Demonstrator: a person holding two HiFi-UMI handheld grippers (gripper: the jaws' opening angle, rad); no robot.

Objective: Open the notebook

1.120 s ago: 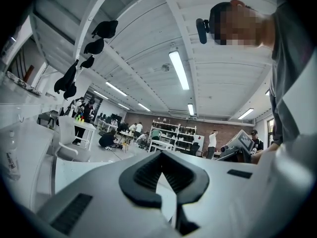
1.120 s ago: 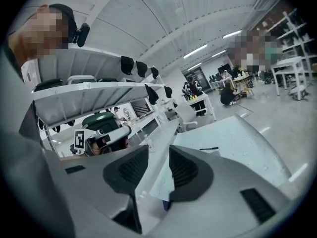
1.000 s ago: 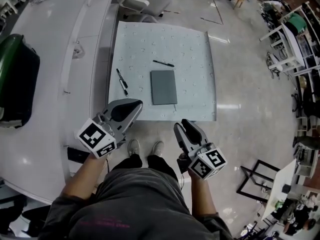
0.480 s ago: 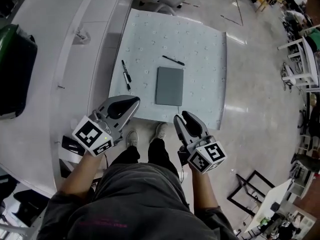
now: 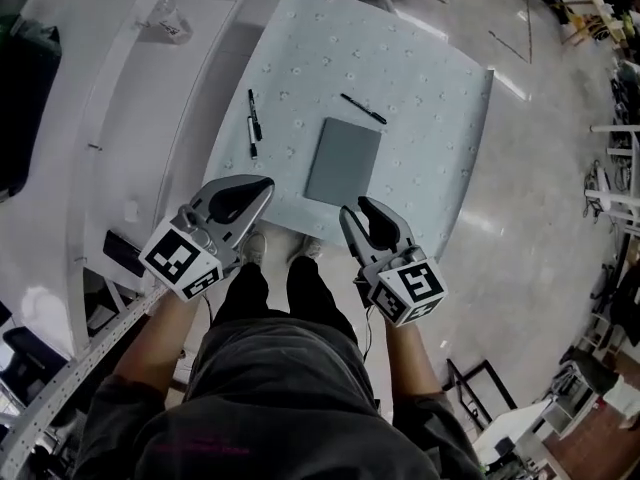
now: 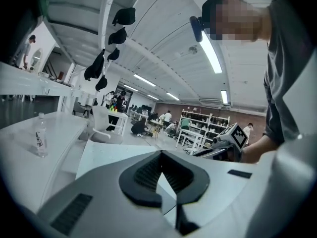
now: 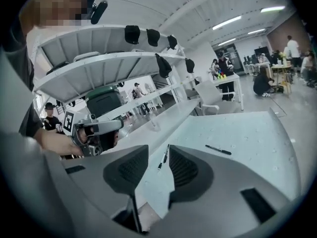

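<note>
A closed grey notebook (image 5: 343, 160) lies flat on the pale blue dotted mat (image 5: 430, 88), near its front edge. One black pen (image 5: 362, 108) lies just beyond the notebook, and two more pens (image 5: 252, 123) lie to its left. My left gripper (image 5: 262, 184) hovers at the mat's near-left edge, jaws shut and empty, tips meeting in the left gripper view (image 6: 161, 154). My right gripper (image 5: 352, 211) hangs just in front of the notebook's near edge. Its pads stand a narrow gap apart (image 7: 158, 157) with nothing between them. The right gripper's jaws hide the notebook in the right gripper view.
A long white counter (image 5: 130, 118) runs along the mat's left side, with a clear bottle (image 5: 168, 18) on it and a dark green case (image 7: 104, 99) farther along. A small dark device (image 5: 122, 253) sits at the counter's near end. Glossy floor (image 5: 520, 198) lies to the right.
The head view has moved forward, so the mat and notebook now sit closer beneath it. Both grippers have come up to the mat's near edge, with their jaws as before.
</note>
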